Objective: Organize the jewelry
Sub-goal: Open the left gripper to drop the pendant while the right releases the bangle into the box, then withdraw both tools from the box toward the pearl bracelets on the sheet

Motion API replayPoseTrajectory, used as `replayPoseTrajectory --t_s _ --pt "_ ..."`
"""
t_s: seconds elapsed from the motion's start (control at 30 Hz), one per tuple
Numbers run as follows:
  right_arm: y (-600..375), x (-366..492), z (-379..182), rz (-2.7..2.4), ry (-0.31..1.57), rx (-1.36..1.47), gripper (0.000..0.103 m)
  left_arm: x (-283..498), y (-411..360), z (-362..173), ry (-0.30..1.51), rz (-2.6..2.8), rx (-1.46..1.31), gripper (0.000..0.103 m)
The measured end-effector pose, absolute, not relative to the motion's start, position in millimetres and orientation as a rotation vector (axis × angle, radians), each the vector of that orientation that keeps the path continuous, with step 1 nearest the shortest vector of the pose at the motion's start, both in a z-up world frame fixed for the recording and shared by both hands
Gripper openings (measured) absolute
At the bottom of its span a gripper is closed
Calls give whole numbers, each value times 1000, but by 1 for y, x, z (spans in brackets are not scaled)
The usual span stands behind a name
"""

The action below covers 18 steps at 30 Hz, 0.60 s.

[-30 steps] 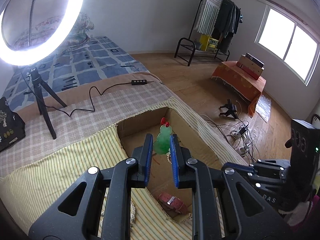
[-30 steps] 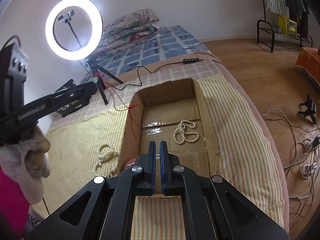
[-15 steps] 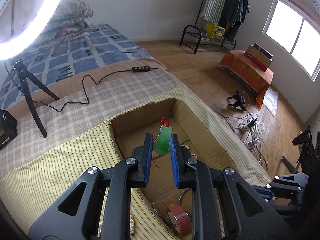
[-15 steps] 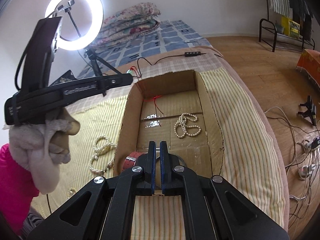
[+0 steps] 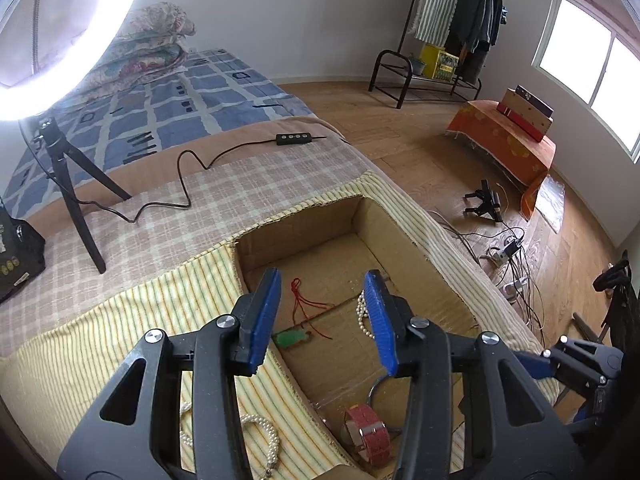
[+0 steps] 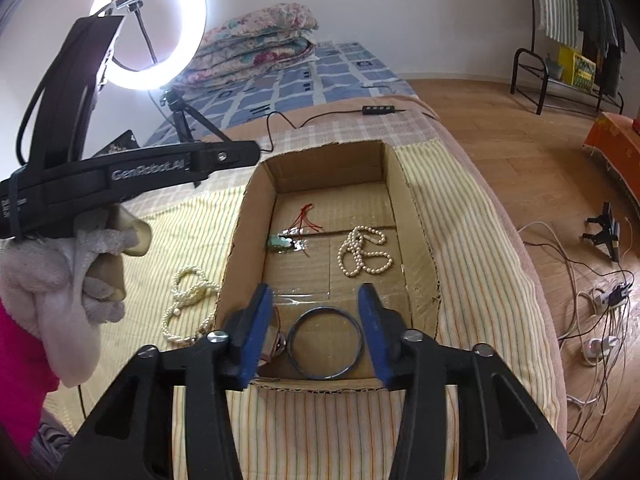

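Note:
A cardboard box is sunk into the striped cloth. A green pendant on a red cord lies on its floor, beside a pearl necklace. A dark bangle and a red watch lie at the near end. My left gripper is open and empty above the pendant. My right gripper is open and empty above the bangle. More pearls lie on the cloth left of the box.
A ring light on a tripod stands on the bed behind the box, its cable trailing across the checked cloth. A black case sits at far left. Cables and plugs lie on the wooden floor to the right.
My left gripper opened and let go of the green pendant, which now lies on the box floor. My right gripper also opened, from shut, above the bangle.

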State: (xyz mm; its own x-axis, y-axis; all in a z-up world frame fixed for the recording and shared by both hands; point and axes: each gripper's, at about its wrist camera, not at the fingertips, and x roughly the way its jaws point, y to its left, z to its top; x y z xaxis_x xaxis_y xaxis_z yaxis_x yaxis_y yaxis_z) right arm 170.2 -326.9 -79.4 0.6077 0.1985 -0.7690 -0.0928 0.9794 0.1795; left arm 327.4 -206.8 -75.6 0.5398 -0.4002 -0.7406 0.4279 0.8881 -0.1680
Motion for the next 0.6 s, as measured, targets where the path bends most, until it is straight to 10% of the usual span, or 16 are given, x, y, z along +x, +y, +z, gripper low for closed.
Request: replayPoseTrajectory --t_s 0.6 --pt "-305 162 -75 107 876 16 79 264 -112 -30 789 -428 52 44"
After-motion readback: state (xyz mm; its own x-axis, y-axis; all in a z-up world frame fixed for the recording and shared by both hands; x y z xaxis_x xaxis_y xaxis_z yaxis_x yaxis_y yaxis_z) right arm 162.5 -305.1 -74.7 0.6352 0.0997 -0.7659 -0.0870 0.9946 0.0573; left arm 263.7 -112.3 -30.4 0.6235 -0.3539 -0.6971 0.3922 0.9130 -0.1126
